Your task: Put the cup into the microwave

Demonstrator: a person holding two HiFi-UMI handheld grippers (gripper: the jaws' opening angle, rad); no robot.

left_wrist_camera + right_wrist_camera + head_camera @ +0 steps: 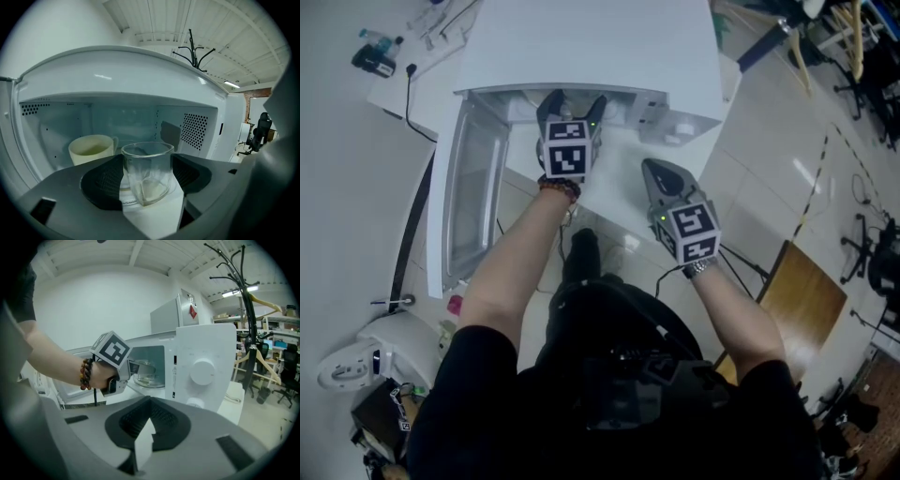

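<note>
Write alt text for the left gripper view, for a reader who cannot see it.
The left gripper holds a clear glass cup between its dark pads, in front of the open cavity of a white microwave. A cream mug sits inside, at the left.

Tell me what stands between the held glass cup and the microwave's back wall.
Left gripper view: nothing directly behind the glass cup; a cream mug stands inside the microwave, off to its left.
</note>
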